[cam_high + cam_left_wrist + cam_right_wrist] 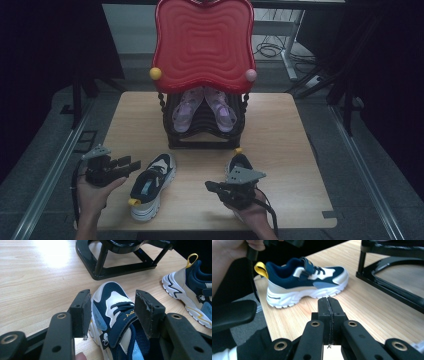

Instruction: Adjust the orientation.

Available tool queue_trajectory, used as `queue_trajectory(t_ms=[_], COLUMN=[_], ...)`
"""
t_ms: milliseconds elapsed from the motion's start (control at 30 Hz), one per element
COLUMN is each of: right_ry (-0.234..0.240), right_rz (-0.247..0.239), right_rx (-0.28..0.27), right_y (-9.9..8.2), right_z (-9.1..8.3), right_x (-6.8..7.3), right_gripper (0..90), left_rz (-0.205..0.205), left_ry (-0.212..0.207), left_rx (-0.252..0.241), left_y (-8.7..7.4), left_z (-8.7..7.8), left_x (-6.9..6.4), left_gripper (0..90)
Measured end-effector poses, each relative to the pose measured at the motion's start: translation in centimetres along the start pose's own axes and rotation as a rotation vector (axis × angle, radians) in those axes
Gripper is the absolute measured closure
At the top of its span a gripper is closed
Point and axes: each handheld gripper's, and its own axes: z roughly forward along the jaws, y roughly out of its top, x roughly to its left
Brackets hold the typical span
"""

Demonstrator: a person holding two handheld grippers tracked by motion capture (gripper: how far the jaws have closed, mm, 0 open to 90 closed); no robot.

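We've got the purple sandals [204, 111] on the black rack [205, 131] already. Both navy-and-white sneakers [152, 185] sit on the wooden desk [280, 130]: left tongs [112, 312] released around one, right tongs [328, 312] clenched empty.

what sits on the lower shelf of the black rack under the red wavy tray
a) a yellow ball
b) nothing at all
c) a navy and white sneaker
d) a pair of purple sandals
d: in the high view a pair of purple sandals stands toes-up on the black rack's lower shelf, beneath the red wavy tray.
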Motion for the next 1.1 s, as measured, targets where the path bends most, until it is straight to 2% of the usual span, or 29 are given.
queue_trajectory(t_ms=[167, 367, 567, 700, 767, 867, 1100], right_ry=[-0.046, -0.084, -0.114, -0.124, -0.114, -0.099, -0.111], right_rz=[0.004, 0.025, 0.023, 0.04, 0.052, 0.047, 0.053], right_rx=[0.018, 0.029, 0.049, 0.061, 0.064, 0.076, 0.096], right_y=[-1.3, -2.5, -3.6, -4.3, -4.6, -4.8, -5.5], right_z=[-0.9, -2.4, -3.2, -3.6, -3.7, -3.8, -4.0], right_x=[-0.3, -0.8, -1.0, -1.4, -1.4, -1.2, -1.3], right_gripper=[89.4, 89.4, 89.4, 89.4, 89.3, 89.4, 89.4], left_rz=[0.001, 0.002, 0.003, 0.006, 0.004, 0.007, 0.01], left_ry=[-0.004, -0.01, -0.014, -0.014, -0.013, -0.013, -0.017], left_rx=[0.0, -0.007, 0.0, 0.004, 0.004, 0.006, 0.012], left_y=[0.0, 0.0, 0.0, 0.0, 0.0, 0.0, 0.0], left_z=[0.0, -0.2, 0.1, 0.2, 0.2, 0.2, 0.4], left_x=[0.0, 0.0, -0.2, -0.2, -0.2, -0.3, -0.4], left_gripper=[48.1, 47.7, 47.7, 47.6, 47.6, 47.6, 47.4])
